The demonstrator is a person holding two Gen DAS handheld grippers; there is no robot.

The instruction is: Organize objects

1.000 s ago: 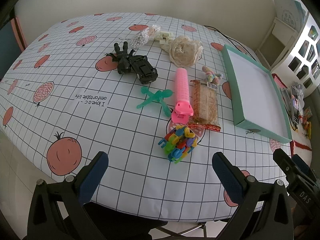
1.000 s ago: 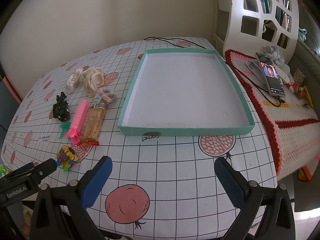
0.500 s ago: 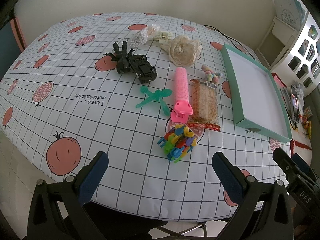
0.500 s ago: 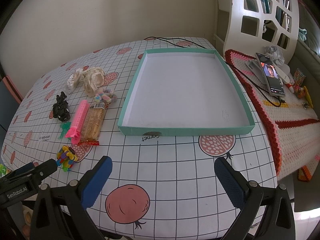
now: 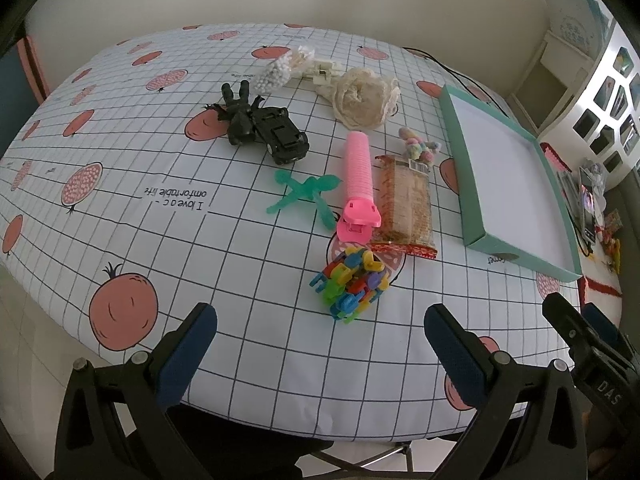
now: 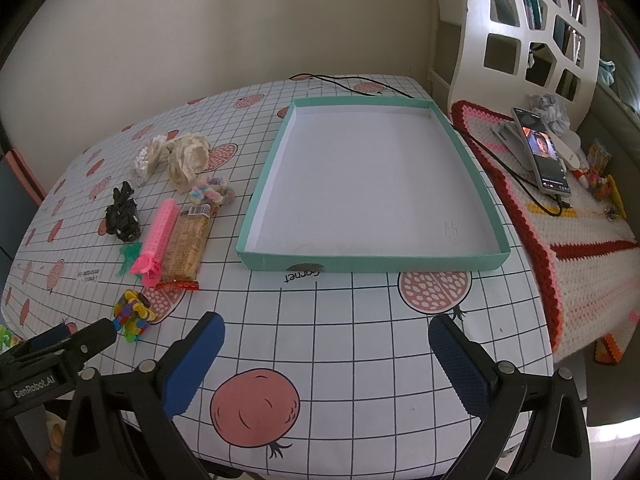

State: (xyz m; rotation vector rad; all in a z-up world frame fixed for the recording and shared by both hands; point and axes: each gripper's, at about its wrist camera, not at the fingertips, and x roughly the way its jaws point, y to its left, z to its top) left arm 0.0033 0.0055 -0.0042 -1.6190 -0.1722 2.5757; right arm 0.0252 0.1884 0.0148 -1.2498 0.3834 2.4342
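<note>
I read "Garnet" by the teal cardboard tray (image 6: 372,262), "GenRobot.AI" on left tool (image 5: 320,344); both tools wide, right tool (image 6: 326,354) empty

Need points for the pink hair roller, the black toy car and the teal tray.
pink hair roller (image 5: 359,160), left wrist view, middle of its ribbed tube.
black toy car (image 5: 282,136), left wrist view, on its roof.
teal tray (image 6: 372,261), right wrist view, on its near outer wall.
</note>
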